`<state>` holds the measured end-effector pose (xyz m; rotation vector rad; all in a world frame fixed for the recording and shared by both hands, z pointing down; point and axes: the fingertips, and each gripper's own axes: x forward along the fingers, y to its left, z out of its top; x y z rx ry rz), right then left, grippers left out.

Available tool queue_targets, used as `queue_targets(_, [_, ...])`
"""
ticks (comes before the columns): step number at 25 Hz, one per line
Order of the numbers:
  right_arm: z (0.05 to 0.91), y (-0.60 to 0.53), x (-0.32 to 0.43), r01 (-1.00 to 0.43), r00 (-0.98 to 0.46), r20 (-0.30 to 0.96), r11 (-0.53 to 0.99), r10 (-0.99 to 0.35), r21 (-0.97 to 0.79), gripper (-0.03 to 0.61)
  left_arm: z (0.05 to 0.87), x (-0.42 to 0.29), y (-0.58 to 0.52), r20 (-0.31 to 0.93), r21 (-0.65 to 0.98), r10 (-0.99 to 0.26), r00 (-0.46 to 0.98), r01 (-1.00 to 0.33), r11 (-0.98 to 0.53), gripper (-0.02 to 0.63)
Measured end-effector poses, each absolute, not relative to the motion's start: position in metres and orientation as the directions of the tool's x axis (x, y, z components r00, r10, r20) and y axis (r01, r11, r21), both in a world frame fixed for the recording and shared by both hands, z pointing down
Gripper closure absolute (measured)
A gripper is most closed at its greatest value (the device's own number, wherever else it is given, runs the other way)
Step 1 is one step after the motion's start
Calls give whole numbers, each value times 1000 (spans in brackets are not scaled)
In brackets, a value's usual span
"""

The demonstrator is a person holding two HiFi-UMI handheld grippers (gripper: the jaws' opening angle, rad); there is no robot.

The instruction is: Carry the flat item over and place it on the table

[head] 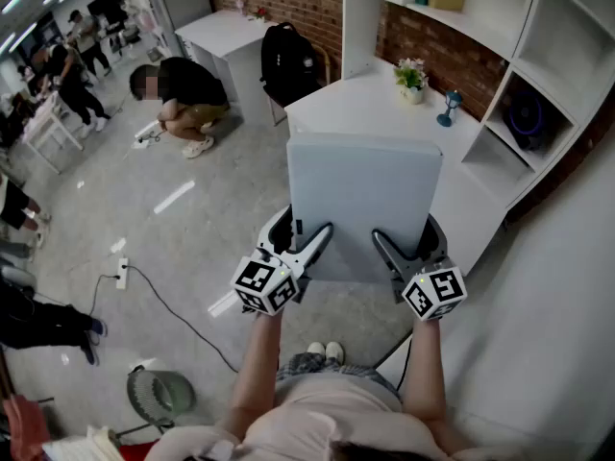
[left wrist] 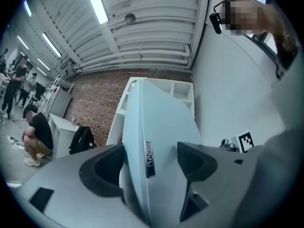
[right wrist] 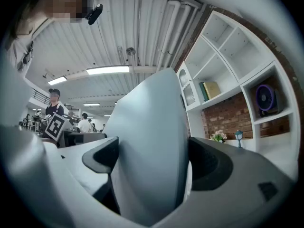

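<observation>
In mid-air, short of the white table: laptop, closed and carried level. The left gripper and right gripper each clamp its near edge, jaws wide. Thin rigid slab in smooth matte grey, corners rounded. Probably weighty, slippery and fragile, so it needs a two-point hold.

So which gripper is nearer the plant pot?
Right. The right gripper sits almost straight below the pot in the head view; the left gripper is at the other edge of the laptop, farther away.
</observation>
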<state>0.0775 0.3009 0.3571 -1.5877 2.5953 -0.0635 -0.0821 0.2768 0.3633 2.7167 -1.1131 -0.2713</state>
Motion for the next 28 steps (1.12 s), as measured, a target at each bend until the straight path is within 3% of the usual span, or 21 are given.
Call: queue_targets(28, [373,279,73,-906,-406,-45,408,-913,-115,106,380,-86,245,-77,276,-675,734,-635,-722,268])
